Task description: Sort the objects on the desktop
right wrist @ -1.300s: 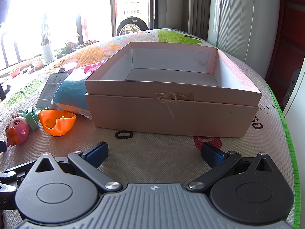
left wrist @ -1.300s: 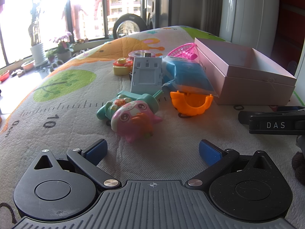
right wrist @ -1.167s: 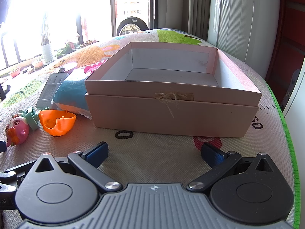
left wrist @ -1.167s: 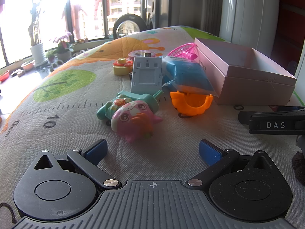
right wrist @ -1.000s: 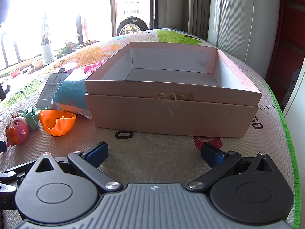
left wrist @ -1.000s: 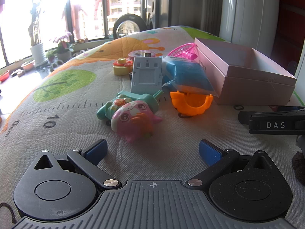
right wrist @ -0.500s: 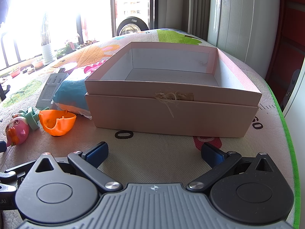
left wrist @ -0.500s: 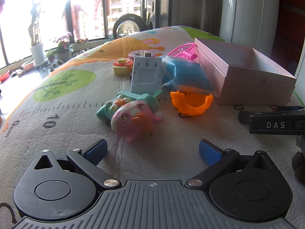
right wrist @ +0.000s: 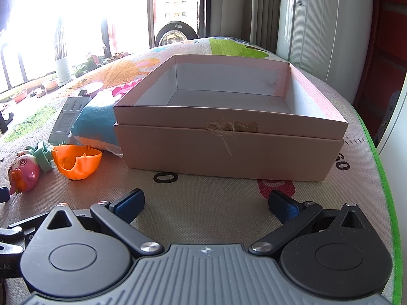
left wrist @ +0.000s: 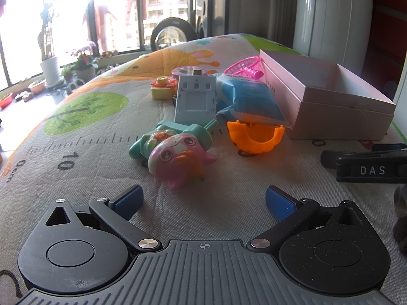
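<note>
A cartoon-printed play mat [left wrist: 89, 132] covered the table before bright windows [left wrist: 114, 12]. The open pink box [right wrist: 229, 137] sat centre frame, just beyond the right gripper [right wrist: 204, 203], whose jaws stood wide apart and empty. The left gripper [left wrist: 203, 198], likewise spread with nothing between its fingers, rested low in its frame, near the pink pig toy [left wrist: 178, 160]; an orange shell [left wrist: 254, 137] lay farther right.
</note>
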The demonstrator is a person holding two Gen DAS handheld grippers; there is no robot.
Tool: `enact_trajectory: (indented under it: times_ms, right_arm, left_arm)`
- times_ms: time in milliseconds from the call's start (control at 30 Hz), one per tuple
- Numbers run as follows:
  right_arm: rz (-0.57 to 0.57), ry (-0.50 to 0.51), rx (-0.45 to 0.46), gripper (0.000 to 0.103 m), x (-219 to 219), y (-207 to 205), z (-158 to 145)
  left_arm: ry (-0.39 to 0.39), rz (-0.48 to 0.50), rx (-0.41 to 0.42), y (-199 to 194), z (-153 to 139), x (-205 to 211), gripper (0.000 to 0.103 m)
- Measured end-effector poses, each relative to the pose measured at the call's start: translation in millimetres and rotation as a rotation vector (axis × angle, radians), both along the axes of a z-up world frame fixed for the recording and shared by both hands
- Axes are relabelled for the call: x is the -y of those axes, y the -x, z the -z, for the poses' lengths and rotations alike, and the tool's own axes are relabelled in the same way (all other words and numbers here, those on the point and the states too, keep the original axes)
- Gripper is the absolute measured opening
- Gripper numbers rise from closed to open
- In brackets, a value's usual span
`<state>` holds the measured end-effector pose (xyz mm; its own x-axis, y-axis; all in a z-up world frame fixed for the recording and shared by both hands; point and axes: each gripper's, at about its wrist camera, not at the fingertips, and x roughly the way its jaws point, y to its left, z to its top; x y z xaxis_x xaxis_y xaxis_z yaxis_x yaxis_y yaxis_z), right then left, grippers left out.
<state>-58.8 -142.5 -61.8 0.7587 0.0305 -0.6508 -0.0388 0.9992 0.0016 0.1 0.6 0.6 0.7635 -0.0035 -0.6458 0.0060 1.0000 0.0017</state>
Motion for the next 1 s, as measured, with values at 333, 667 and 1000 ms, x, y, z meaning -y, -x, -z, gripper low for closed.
enact_trajectory:
  times_ms: [333, 667, 1000]
  right_arm:
    - [-0.056, 0.008, -0.082, 0.103, 3.6, 19.0, -6.8]
    - [-0.295, -0.001, 0.082, 0.103, -18.1, -6.0, -112.4]
    - [-0.142, -0.047, -0.201, 0.065, -46.5, -261.1, -111.7]
  left_arm:
    - [-0.006, 0.023, -0.045, -5.0, -2.5, -1.0, 0.103]
    - [0.000, 0.046, 0.091, -5.7, -36.4, -23.0, 0.103]
    - [0.154, -0.030, 0.142, -34.5, -52.3, -76.0, 0.103]
